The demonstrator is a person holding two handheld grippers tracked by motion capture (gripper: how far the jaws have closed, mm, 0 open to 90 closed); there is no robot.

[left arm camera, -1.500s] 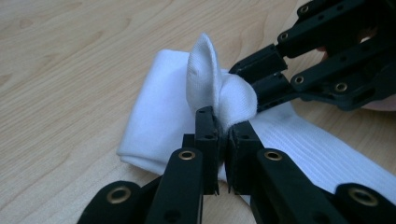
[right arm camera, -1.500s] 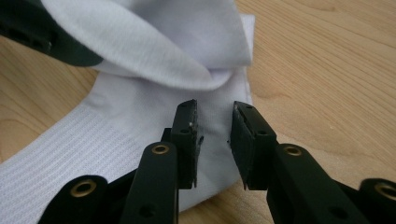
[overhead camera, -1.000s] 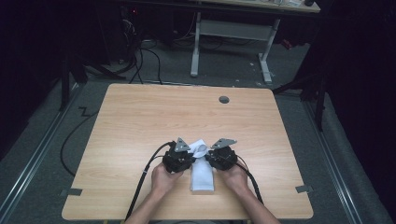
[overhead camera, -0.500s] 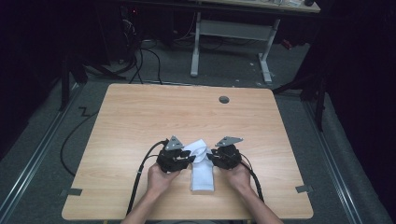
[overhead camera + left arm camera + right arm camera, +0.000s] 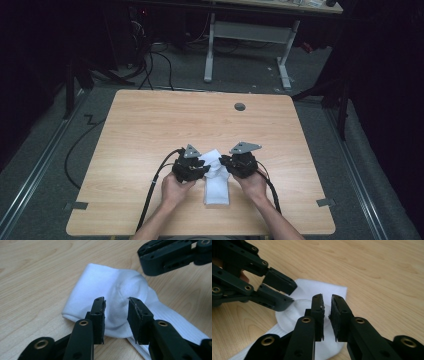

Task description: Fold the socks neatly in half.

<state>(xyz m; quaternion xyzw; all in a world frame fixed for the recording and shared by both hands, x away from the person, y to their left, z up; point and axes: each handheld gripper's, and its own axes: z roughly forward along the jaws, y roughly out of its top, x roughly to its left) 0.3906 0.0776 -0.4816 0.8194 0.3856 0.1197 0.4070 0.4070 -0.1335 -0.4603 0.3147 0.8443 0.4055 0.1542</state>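
- So: white sock (image 5: pixel 216 175) lies flat on the wooden table (image 5: pixel 150 130), near the 6 o'clock edge, long axis running 12 to 6, cuff end folded over at the 12 o'clock end.
- High view: sock sits between the two grippers; left gripper (image 5: pixel 196 169) touches or overlaps its 9 o'clock side, right gripper (image 5: pixel 228 164) its 3 o'clock side. Jaw gaps too small to read there.
- Left gripper view: left gripper (image 5: pixel 116 315) hangs over the folded bulge of the sock (image 5: pixel 110 292); jaws narrow-to-medium gap, just been opening, fabric seen through the gap, pads not pressing on it. The other gripper's jaws sit at 1 o'clock.
- Right gripper view: right gripper (image 5: pixel 327 312) over the same fold of the sock (image 5: pixel 312 307); jaws nearly together, thin slit, just been closing. Cannot tell if fabric is pinched.
- Also there: left gripper's jaws at 10 o'clock, spread, tips at the sock's edge.
- Table has a round grommet hole (image 5: pixel 240 106) toward 12 o'clock, well apart from the sock.
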